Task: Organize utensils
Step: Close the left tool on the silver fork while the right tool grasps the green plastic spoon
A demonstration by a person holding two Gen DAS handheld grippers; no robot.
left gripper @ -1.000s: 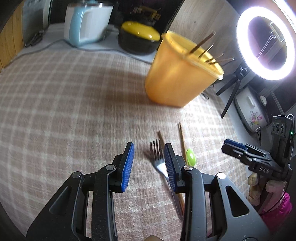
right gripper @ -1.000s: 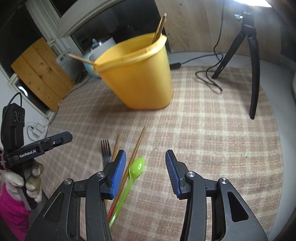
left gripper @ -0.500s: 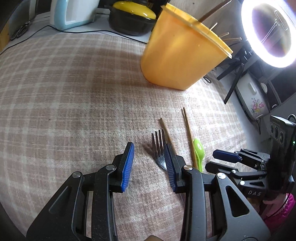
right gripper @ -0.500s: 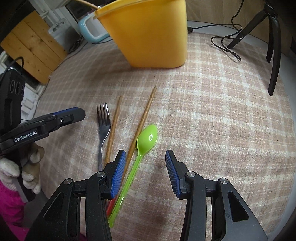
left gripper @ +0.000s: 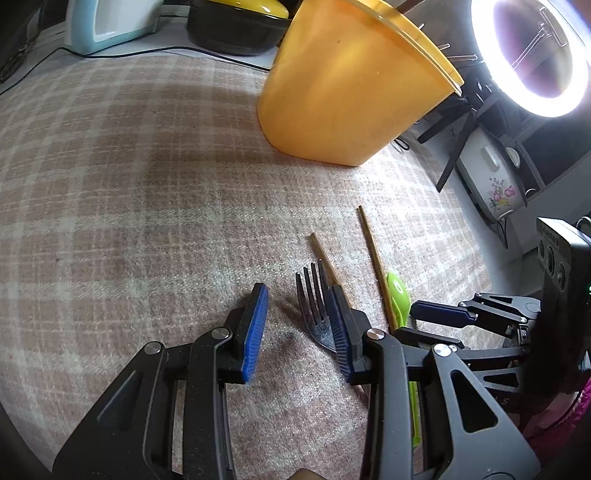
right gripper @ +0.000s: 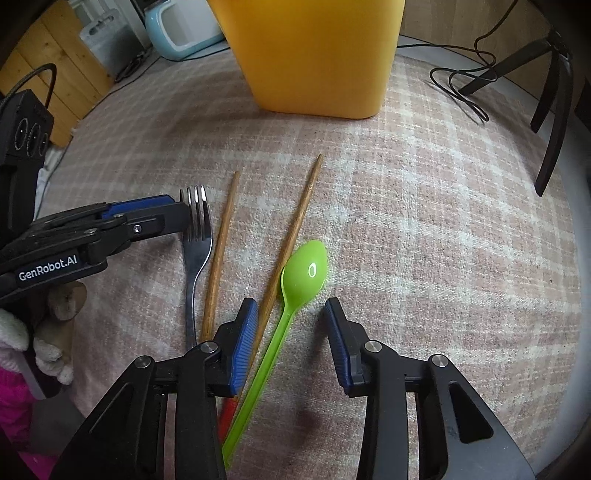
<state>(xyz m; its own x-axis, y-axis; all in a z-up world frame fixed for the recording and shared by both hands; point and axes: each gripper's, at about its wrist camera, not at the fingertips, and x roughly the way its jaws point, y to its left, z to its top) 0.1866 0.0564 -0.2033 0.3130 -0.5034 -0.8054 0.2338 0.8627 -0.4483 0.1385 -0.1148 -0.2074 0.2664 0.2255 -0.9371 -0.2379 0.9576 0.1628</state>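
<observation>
step: pre-grasp | left gripper (left gripper: 299, 325) agape, empty, over fork (right gripper: 195, 236) | right gripper (right gripper: 290, 332) closing astride green spoon (right gripper: 304, 271), unpinched | next: lower, pinch, carry to yellow tub (right gripper: 314, 55)

Table under plaid cloth (right gripper: 424, 221). Lying on it: orange bin (right gripper: 314, 55), fork (right gripper: 197, 236), two wooden chopsticks (right gripper: 295, 229), green spoon (right gripper: 304, 273), tripod leg (right gripper: 550, 129), black cable (right gripper: 458, 85).

Ring light (left gripper: 532, 55), kettle (right gripper: 181, 29), plaid cloth (right gripper: 424, 229).
</observation>
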